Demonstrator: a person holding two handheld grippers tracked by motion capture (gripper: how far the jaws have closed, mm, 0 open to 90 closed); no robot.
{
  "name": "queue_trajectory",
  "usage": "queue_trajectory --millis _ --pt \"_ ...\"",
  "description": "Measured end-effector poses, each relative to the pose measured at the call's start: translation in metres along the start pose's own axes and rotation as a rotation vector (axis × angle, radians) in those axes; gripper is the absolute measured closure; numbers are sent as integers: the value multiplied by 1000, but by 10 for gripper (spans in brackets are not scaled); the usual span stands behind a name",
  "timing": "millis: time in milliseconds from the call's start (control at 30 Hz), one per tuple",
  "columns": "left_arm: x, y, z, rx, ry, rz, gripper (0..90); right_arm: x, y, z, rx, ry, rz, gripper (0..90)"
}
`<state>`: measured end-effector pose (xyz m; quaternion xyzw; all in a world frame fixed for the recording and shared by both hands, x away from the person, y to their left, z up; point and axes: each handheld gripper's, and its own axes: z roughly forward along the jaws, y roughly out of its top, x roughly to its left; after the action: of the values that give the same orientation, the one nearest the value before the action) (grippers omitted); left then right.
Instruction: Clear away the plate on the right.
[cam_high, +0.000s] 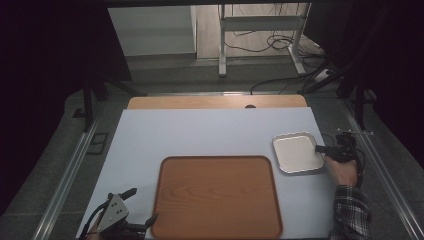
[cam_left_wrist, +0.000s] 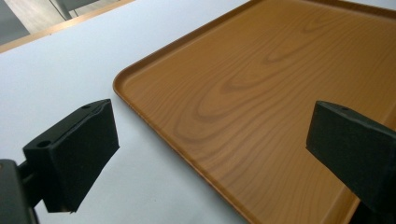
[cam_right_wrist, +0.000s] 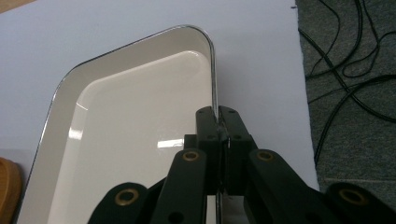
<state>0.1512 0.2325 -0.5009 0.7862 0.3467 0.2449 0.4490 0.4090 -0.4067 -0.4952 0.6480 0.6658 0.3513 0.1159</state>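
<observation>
Right gripper (cam_right_wrist: 218, 122) pinched narrow on thin right rim of white dish (cam_high: 297, 152) beside wooden tray (cam_high: 216, 197), left gripper (cam_left_wrist: 210, 154) wide and empty: may slip and tilt if lifted from edge only.

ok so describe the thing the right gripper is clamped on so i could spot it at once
Start at the big wooden tray in the middle of the pale table. Just past its far right corner lies a small white dish, whose right rim the right gripper pinches. It is square with rounded corners, glossy and dark-edged, unlike the brown tray.
</observation>
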Motion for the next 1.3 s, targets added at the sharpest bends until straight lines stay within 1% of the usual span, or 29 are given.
queue_trajectory --millis 167,233,300,367,500,533,700,733,767,800,900,933,967,1000,1033,1067,1100,1133,1167,1200,1233,1267,1300 --pt "0 0 0 -3 0 1 20 3 -1 -3 -14 8 4 879" --pt "0 0 0 -1 -1 4 20 3 -2 -6 -25 15 17 879" --pt "-1 0 0 -1 -1 7 20 2 -3 -9 -32 33 30 879" --pt "-1 0 0 -1 0 6 20 3 -3 -10 -34 36 35 879" --pt "-1 0 0 -3 0 6 20 6 -5 -15 -39 41 34 878" --pt "-1 0 0 -3 0 7 20 8 -6 -17 -43 52 35 878" --pt "-1 0 0 -4 0 9 20 17 -8 -20 -40 69 26 878" --pt "-1 0 0 -4 0 9 20 17 -8 -20 -40 69 26 878" --pt "-1 0 0 -3 1 8 20 21 -10 -21 -40 79 18 877" --pt "-1 0 0 -3 1 8 20 21 -10 -21 -40 79 18 877" --pt "-1 0 -1 -3 0 9 20 29 -12 -23 -40 106 14 877" --pt "-1 0 -1 -3 0 8 20 29 -12 -23 -40 106 14 877" --pt "-1 0 -1 -4 1 8 20 33 -13 -24 -41 114 12 877" --pt "-1 0 -1 -4 1 8 20 33 -13 -24 -41 114 12 877" --pt "-1 0 -1 -4 1 8 20 38 -14 -24 -37 125 8 877" --pt "-1 0 -1 -4 1 8 19 38 -14 -24 -37 125 8 877" --pt "-1 0 -1 -4 1 7 20 42 -16 -24 -33 137 3 877" --pt "-1 0 -1 -4 1 7 20 42 -16 -24 -33 137 3 877" --pt "-1 0 -1 -3 1 9 19 48 -17 -23 -28 149 0 876" --pt "-1 0 -1 -3 1 9 20 48 -17 -23 -28 149 0 876" --pt "-1 0 -1 -3 2 9 19 53 -18 -23 -24 157 -9 875" --pt "-1 0 -1 -3 2 9 19 53 -18 -23 -24 157 -9 875" --pt "-1 0 -1 -3 2 9 20 60 -19 -22 -19 169 -16 874"
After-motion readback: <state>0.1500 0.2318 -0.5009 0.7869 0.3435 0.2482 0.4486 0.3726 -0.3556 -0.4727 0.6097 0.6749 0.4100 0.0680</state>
